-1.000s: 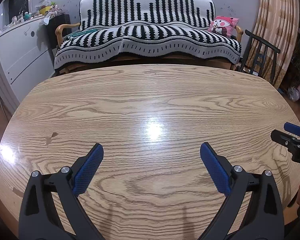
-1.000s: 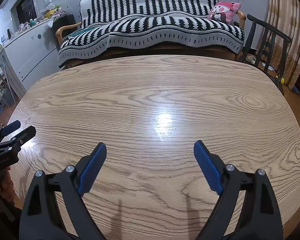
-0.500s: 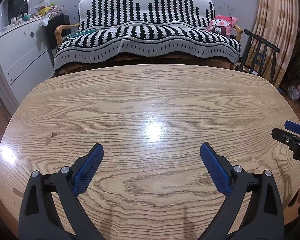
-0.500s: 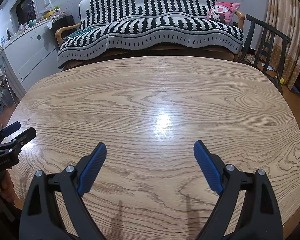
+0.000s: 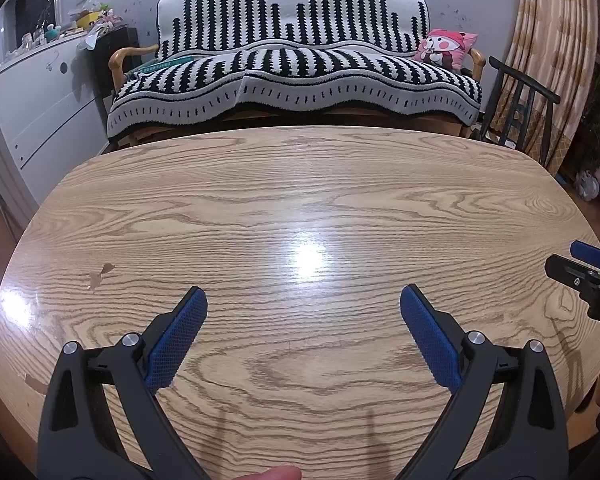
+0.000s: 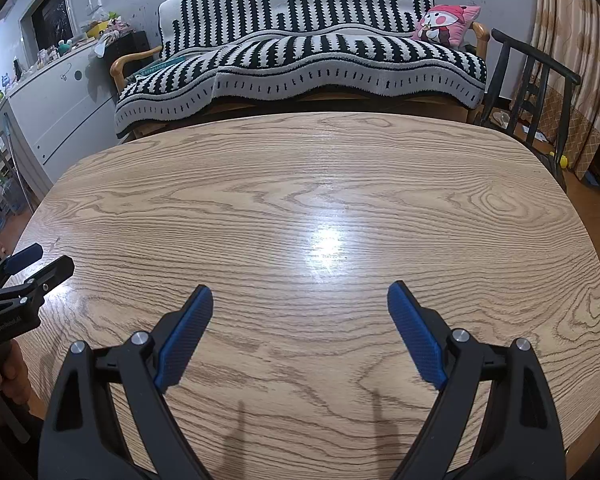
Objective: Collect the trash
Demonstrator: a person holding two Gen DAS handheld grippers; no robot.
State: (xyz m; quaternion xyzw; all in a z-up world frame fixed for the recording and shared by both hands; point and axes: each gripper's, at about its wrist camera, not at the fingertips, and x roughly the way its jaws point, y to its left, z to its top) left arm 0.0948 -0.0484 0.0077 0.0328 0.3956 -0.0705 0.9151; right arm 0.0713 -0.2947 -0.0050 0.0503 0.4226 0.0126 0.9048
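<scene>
- Cabinet (image 5: 40, 96), white, stands past the table's far left corner, with small clutter on its top too small to name.
- Table (image 5: 300, 184): oval, oak-grain top, with a bright glare spot near its middle and a small chipped mark (image 5: 100, 274) toward its left edge.
- Trash: none shows on the table in either view, so where it lies cannot be told.
- Left gripper (image 5: 303, 309) hangs over the near edge, tilted down at the top; its blue pads (image 5: 176, 336) stand wide apart with only bare wood between them. In the right wrist view it shows at the table's left edge (image 6: 32, 262), with a hand (image 6: 10, 368) on its grip below.
- Fingertip (image 5: 278, 473) pokes in at the bottom of the left wrist view.
- Right gripper (image 6: 300, 307) also hangs over the near edge, jaws spread wide, gripping nothing; in the left wrist view it juts in at the table's right edge (image 5: 580, 260).
- Sofa (image 5: 296, 76) under a black-and-white striped throw sits just beyond the far edge, a pink cushion (image 5: 446, 48) at its right end.
- Chair (image 5: 516, 108), dark wood, stands off the far right corner, before a curtain (image 5: 552, 48).
</scene>
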